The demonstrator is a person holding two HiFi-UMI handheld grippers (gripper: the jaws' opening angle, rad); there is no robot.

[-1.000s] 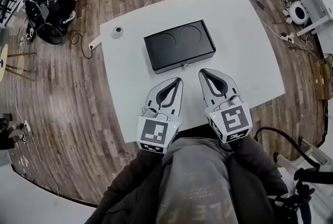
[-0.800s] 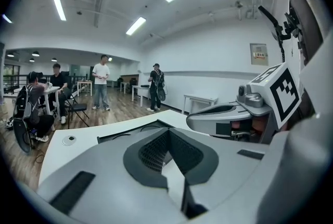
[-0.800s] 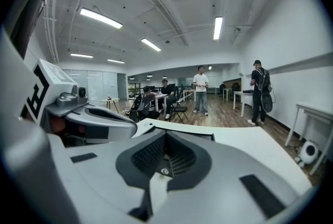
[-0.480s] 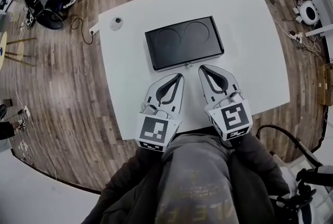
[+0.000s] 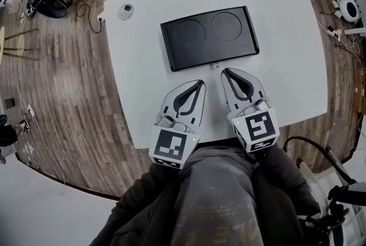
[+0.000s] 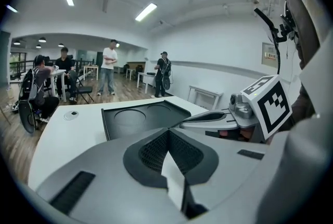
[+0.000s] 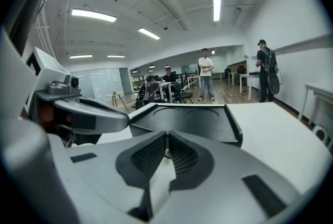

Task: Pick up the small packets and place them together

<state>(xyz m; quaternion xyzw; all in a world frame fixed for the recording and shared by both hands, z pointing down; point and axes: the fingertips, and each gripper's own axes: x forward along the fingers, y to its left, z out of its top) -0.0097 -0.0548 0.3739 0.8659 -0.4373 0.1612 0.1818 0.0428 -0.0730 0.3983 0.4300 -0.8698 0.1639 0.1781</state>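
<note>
No small packets show in any view. A black case (image 5: 209, 36) with two round hollows in its lid lies closed on the white table (image 5: 286, 67). My left gripper (image 5: 201, 83) hovers just in front of the case's near edge, jaws shut and empty. To its right, my right gripper (image 5: 225, 71) is likewise shut with nothing in it. In the left gripper view the closed tips of the left gripper (image 6: 168, 131) point at the case (image 6: 143, 117). In the right gripper view the right gripper (image 7: 167, 134) faces the case (image 7: 190, 119).
A small round grey disc (image 5: 125, 11) sits at the table's far left corner. Cables trail over the wooden floor (image 5: 63, 84) around the table. People (image 7: 206, 81) stand and sit at other tables far across the room. My knees are at the table's near edge.
Both grippers have sunk toward the table side by side. In the head view the table and case have grown larger and slid nearer the gripper tips. Both stayed shut.
</note>
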